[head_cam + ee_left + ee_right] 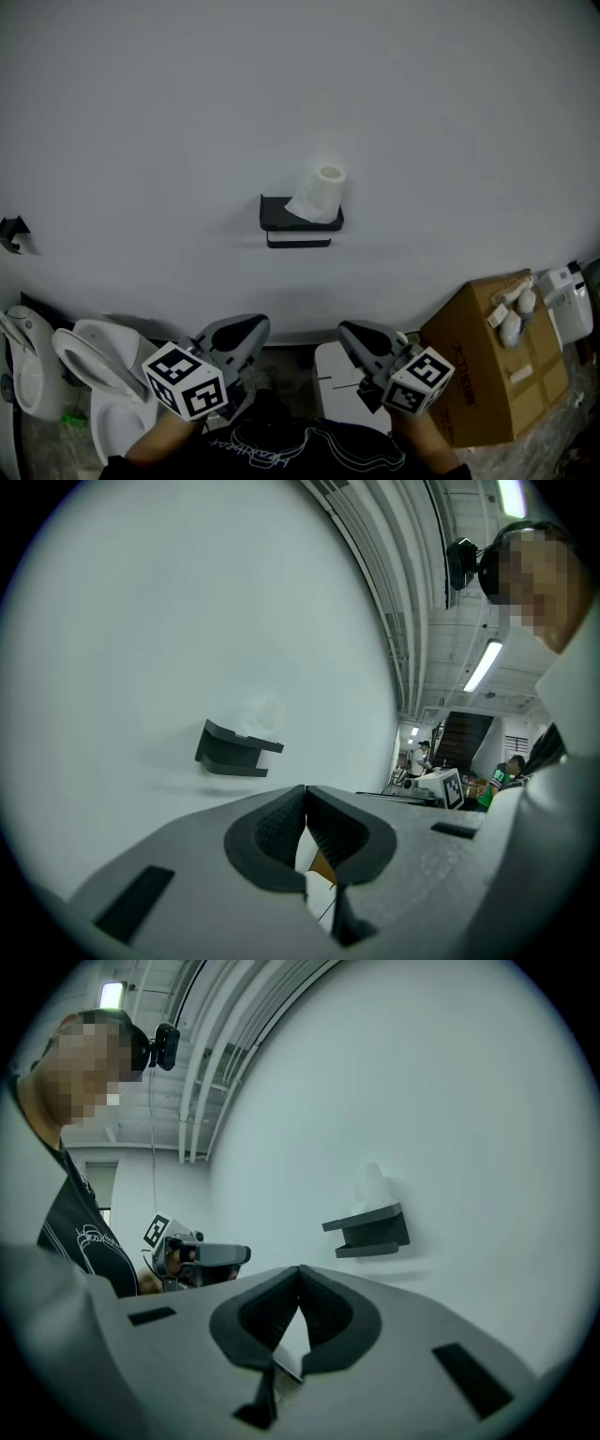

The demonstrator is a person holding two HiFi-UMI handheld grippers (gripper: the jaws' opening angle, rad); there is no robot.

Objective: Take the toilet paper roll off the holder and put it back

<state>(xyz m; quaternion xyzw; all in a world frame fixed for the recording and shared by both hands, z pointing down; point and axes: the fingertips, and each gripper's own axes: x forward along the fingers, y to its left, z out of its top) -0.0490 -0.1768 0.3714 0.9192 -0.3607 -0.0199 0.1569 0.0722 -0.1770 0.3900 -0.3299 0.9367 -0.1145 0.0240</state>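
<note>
A white toilet paper roll point(321, 194) stands upright on a black wall-mounted holder point(300, 220), a loose sheet hanging down its front. The holder point(232, 749) shows from its left side in the left gripper view, with the pale roll point(259, 716) faint above it. In the right gripper view the holder point(368, 1230) carries the roll point(371, 1185). My left gripper point(251, 328) and right gripper point(352, 333) are low near my body, well below the holder. Both are shut with nothing between the jaws point(306, 810) point(299, 1290).
A white wall fills most of the view. A cardboard box point(497, 361) with white items on top stands at the lower right. White toilet bowls point(103, 370) sit at the lower left. A white block point(339, 384) is on the floor between the grippers.
</note>
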